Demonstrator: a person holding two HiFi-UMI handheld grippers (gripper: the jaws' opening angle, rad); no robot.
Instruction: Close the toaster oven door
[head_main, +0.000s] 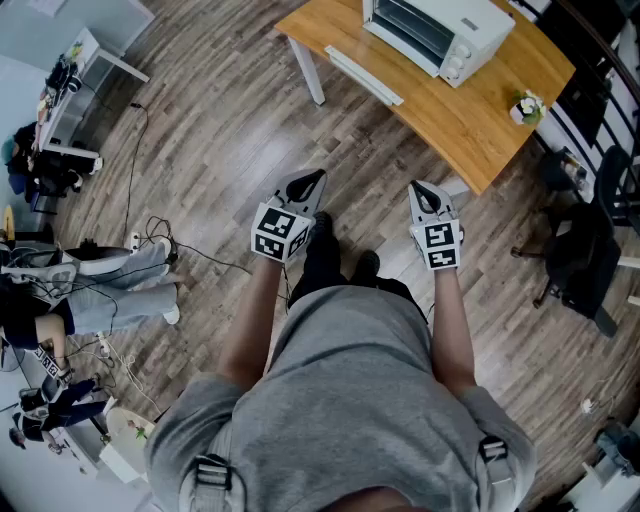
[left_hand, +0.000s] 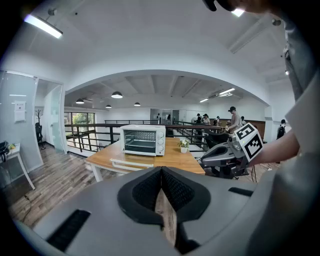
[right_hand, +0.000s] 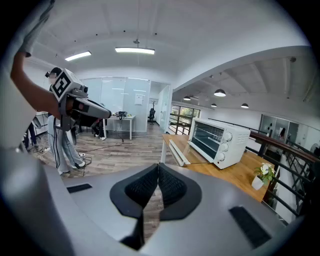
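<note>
The white toaster oven (head_main: 440, 30) stands on a wooden table (head_main: 460, 115) ahead of me. Its glass door (head_main: 365, 72) hangs open, folded down flat over the table's near edge. Both grippers are held in the air over the floor, well short of the table. My left gripper (head_main: 306, 186) is shut with nothing in it, and my right gripper (head_main: 427, 195) is shut and empty too. The left gripper view shows the oven (left_hand: 143, 140) and its lowered door (left_hand: 132, 163) beyond my own shut jaws (left_hand: 161, 172). The right gripper view has the oven (right_hand: 220, 141) at right past shut jaws (right_hand: 159, 169).
A small potted plant (head_main: 527, 106) sits on the table to the right of the oven. A black chair (head_main: 588, 250) stands at the right. A seated person (head_main: 95, 290) and floor cables (head_main: 160, 240) are at the left. A railing (left_hand: 90, 135) runs behind the table.
</note>
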